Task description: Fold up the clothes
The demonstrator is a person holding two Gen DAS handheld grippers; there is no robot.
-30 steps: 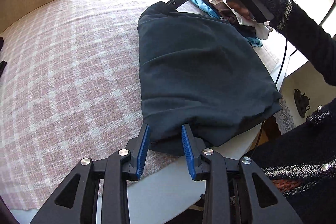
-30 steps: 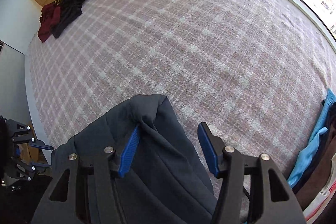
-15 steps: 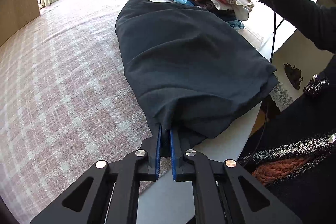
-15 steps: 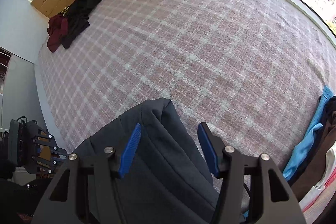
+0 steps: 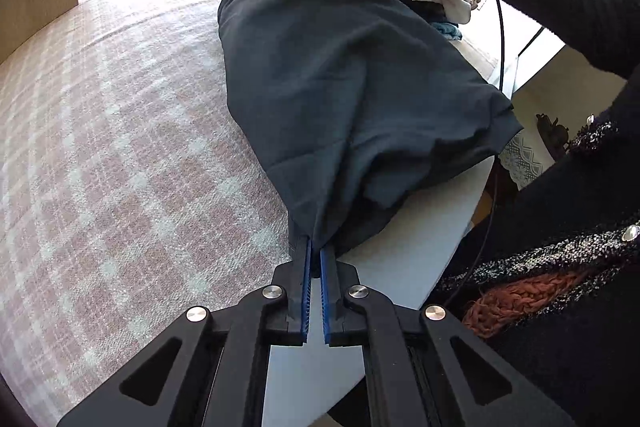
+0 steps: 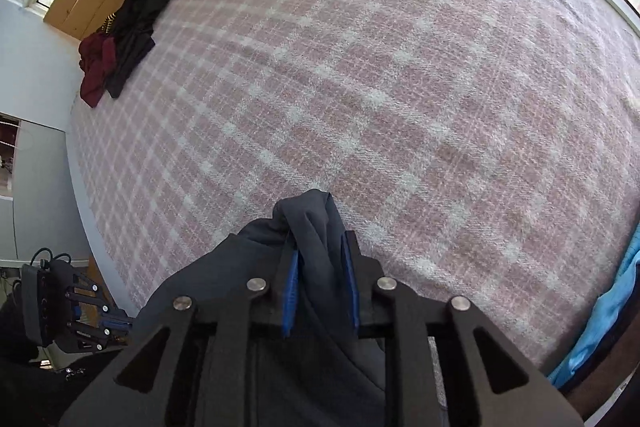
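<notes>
The dark garment [image 5: 352, 99] is pinched by the closed left claw [image 5: 315, 259] and right claw [image 6: 320, 279]; both corners should be lifted evenly.

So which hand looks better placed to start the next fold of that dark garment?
Probably the left gripper: shut on the garment's near corner, with open bed ahead. The right gripper pinches the far end.
</notes>
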